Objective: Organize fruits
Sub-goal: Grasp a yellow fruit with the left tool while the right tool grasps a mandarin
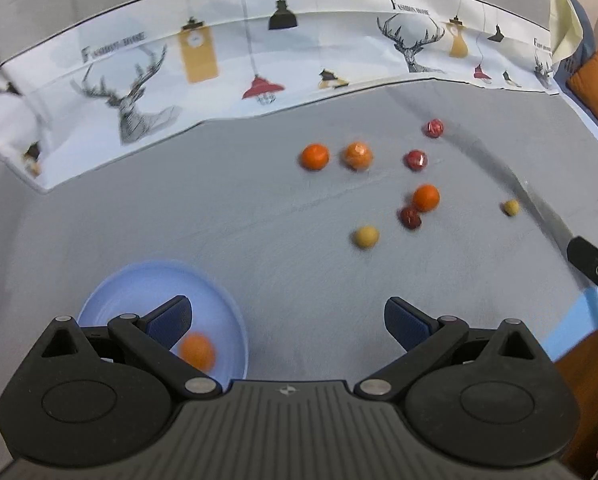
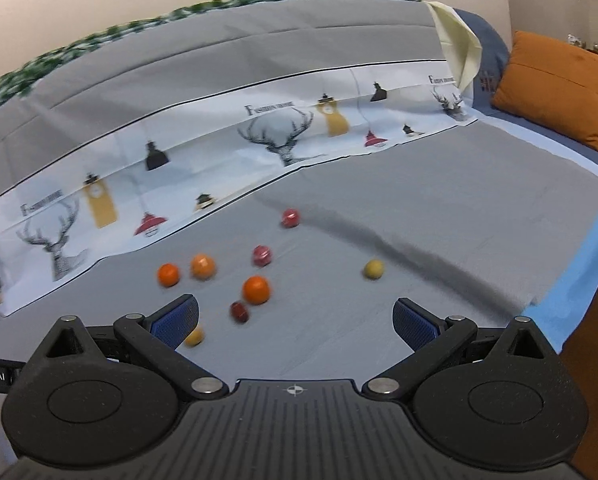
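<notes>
Fruit is mostly loose on the grey cloth [image 2: 439, 200], only one orange [image 1: 197, 351] sits in the blue bowl [image 1: 139, 280] at the near left of the cloth. Left claw [image 1: 287, 320] is spread wide and empty, hanging right over the bowl's right rim. Right claw [image 2: 295, 322] is also spread and empty, and it's the closer one to the pile: the dark red fruit [image 2: 239, 311] and an orange [image 2: 255, 289] touching it lie just ahead, a bit left of its centre line, and a yellow one [image 2: 194, 336] peeks out beside its left finger [image 2: 175, 320]. Round stuff, so no long axis to line up with. I'd guess the right claw takes the next pick, going forward and slightly left. Two more oranges [image 2: 168, 274] sit further left near the printed cloth [image 2: 99, 200], the rest further back.
</notes>
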A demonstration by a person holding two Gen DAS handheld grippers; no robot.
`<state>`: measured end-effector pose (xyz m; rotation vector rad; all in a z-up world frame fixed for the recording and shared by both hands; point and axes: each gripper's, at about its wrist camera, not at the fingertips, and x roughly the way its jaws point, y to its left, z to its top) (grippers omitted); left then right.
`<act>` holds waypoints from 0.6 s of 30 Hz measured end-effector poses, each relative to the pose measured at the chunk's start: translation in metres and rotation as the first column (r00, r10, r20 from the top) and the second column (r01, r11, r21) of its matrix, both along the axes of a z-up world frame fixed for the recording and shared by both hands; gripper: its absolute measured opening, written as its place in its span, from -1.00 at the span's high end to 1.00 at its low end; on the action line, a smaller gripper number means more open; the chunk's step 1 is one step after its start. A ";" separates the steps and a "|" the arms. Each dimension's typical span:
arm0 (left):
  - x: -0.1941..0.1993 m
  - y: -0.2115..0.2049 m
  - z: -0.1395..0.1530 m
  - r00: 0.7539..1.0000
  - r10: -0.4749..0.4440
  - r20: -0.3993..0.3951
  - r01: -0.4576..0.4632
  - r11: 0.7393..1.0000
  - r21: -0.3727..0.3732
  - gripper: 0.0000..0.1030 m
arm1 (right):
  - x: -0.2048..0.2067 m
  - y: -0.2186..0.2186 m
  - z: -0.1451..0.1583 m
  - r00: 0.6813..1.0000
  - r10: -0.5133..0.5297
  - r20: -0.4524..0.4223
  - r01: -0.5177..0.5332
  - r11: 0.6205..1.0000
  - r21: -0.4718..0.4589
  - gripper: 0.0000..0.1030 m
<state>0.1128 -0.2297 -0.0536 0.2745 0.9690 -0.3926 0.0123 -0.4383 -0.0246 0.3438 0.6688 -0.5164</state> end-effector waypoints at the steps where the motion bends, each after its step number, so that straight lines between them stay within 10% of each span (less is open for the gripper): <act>1: 0.008 -0.007 -0.003 1.000 -0.002 0.009 0.002 1.000 0.009 -0.99 | 0.007 -0.006 -0.006 1.000 -0.006 -0.009 0.006 1.000 0.002 -0.99; 18: 0.099 -0.077 -0.114 0.993 -0.030 -0.112 0.044 0.992 0.120 -0.99 | 0.136 -0.063 -0.128 0.983 0.068 -0.170 -0.067 0.998 0.015 -0.99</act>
